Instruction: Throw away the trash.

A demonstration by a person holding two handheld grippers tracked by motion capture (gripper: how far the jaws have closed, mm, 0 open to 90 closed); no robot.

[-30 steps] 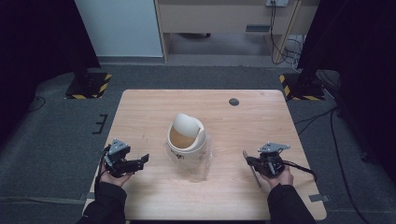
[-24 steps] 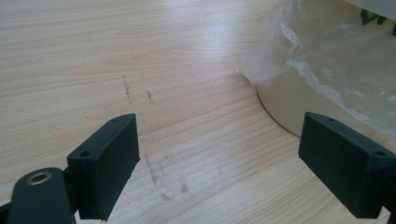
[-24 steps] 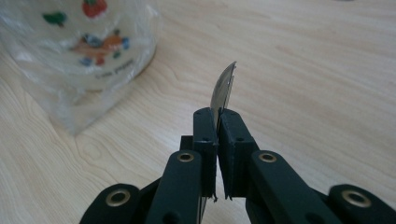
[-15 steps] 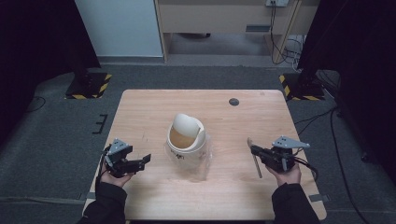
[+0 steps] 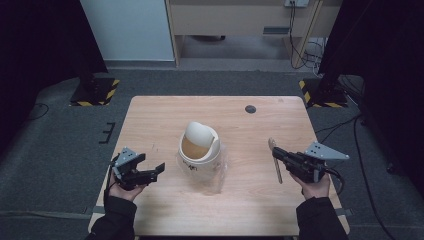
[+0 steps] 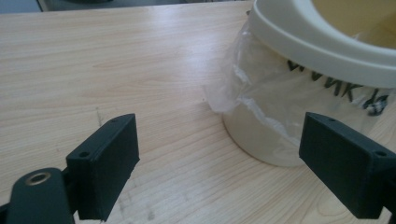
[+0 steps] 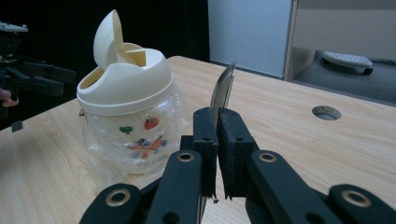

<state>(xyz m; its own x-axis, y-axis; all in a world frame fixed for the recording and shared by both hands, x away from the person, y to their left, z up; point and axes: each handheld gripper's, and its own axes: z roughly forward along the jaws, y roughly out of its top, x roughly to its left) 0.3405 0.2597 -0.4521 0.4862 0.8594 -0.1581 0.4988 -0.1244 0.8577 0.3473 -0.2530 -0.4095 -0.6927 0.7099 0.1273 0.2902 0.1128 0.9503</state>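
Two grippers are in my hands, one to each side of the bin (image 5: pixel 199 150), which stands near the middle of the table (image 5: pixel 150 112). My left gripper (image 5: pixel 150 172) sits low by the near left edge, its fingers (image 6: pixel 105 158) wide apart with nothing between them; in the left gripper view the bin's wall and its loose plastic liner (image 6: pixel 252 88) lie just ahead, toward the right finger, not touching either one. Bare wood runs between that gripper and the bin, and more of it out toward the table's left edge.

My right gripper (image 5: pixel 280 155) is over the right part of the table, fingers pressed together and clamped on a thin flat stick (image 5: pixel 275 162). In the right gripper view the stick (image 7: pixel 223 91) stands up out of the fingers (image 7: pixel 205 140), its upper end free. From above it runs nearly parallel to the table's right edge, one end pointing to the far side.

Between the stick and the bin there is a wide strip of open table. The bin's swing lid (image 7: pixel 108 39) is tipped up, so the mouth is partly open at the top. A round hole (image 5: pixel 250 109) in the table lies near the far edge, well apart from both grippers.
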